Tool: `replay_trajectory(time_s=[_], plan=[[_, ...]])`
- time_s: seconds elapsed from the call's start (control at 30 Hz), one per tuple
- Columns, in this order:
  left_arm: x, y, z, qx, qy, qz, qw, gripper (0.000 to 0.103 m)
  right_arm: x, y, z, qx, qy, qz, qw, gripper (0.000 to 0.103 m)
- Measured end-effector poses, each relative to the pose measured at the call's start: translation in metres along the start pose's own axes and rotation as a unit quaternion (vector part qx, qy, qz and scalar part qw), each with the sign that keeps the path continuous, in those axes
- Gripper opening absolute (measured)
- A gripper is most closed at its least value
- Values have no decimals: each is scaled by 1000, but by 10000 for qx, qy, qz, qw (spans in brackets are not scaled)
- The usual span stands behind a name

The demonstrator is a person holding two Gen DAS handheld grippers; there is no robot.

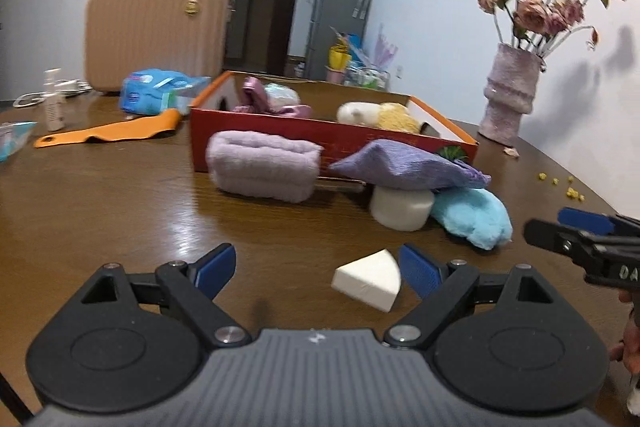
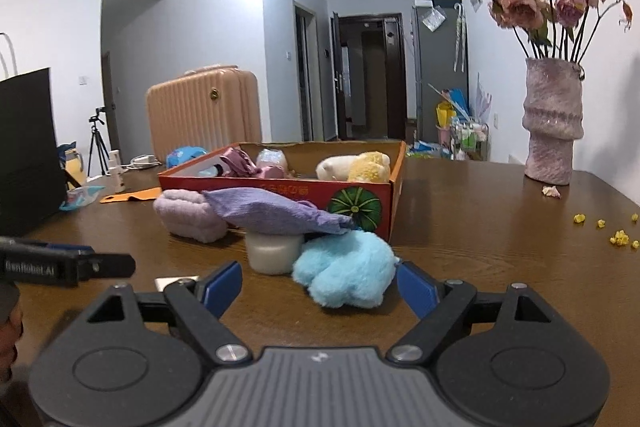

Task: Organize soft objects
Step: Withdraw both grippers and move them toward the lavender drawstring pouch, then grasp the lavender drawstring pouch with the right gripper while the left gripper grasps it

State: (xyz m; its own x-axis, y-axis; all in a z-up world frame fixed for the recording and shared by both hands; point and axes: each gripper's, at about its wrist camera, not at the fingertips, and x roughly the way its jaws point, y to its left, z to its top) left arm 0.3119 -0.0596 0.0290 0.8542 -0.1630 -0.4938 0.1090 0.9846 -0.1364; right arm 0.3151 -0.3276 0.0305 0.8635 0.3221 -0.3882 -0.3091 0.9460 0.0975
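Four soft things (image 1: 264, 167) before red box (image 1: 320, 141), vase (image 1: 510, 95) beside.

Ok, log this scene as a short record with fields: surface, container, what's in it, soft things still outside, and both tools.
surface: brown wooden table
container: red cardboard box, open top
in box: pink cloth, white and yellow plush
outside box: lilac rolled towel; purple cloth draped over white round sponge; blue fluffy toy; white wedge sponge
left tool: open, wedge sponge by its right pad
right tool: open, blue fluffy toy between its pads
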Motion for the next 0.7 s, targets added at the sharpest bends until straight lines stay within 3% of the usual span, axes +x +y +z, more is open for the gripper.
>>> replay_trajectory(time_s=[0.17,0.27,0.4,0.6,0.63,0.7], plan=[[33,-6,18,51,244,-335,9991,88,23,-11,11,245,172,25,9995,81],[42,-4,30,-96,222,-565,9981,88,36,-15,19,513,290,301,9978,73],[51,2,45,-180,170,-718,9971,88,54,-14,28,587,346,431,9967,73],[81,13,80,-971,363,-1331,9857,88,90,-27,46,1313,570,666,9875,65],[90,14,85,-1078,427,-1393,9834,86,97,-32,47,1505,639,680,9842,63],[106,13,87,-1153,619,-1340,9823,70,113,-36,48,1668,840,650,9802,55]])
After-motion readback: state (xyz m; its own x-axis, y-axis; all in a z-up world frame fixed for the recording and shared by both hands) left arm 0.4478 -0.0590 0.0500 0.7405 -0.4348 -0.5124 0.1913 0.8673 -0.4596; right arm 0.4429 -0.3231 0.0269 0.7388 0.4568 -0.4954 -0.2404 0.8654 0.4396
